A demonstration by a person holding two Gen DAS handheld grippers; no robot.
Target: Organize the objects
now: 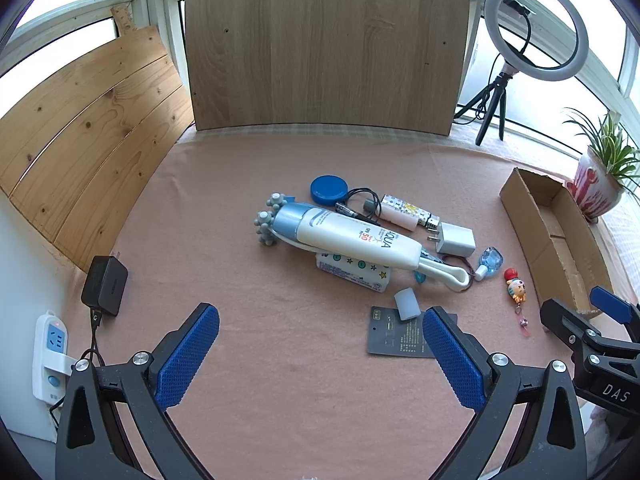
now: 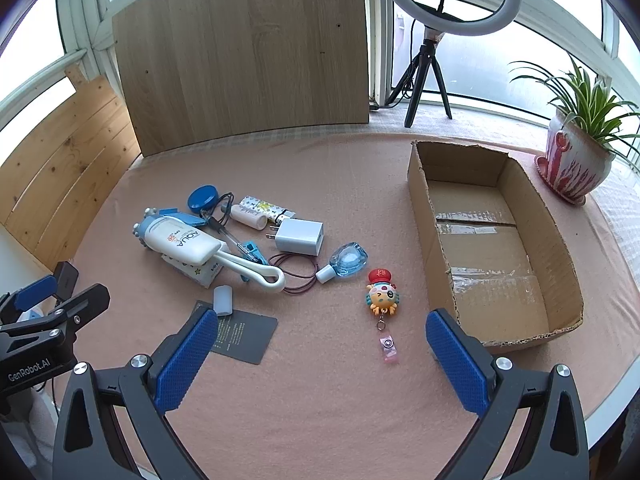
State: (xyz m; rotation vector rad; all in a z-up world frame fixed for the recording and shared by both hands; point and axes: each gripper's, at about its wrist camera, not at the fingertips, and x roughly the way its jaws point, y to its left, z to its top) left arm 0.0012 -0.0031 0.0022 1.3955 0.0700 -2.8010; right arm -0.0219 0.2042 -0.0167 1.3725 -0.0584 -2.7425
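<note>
Pink cloth covers my table (image 2: pixel 320 400); clutter sits centre-left around a sunscreen tube (image 2: pixel 180 242), cardboard box (image 2: pixel 418 200) at right empty. My left claw (image 1: pixel 320 354) and right claw (image 2: pixel 322 356) both gape wide, holding nothing.

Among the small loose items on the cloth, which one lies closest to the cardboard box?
The cartoon keychain with the red hat: it lies alone between the pile and the cardboard box. The clear blue bottle and white charger lie farther left.
</note>
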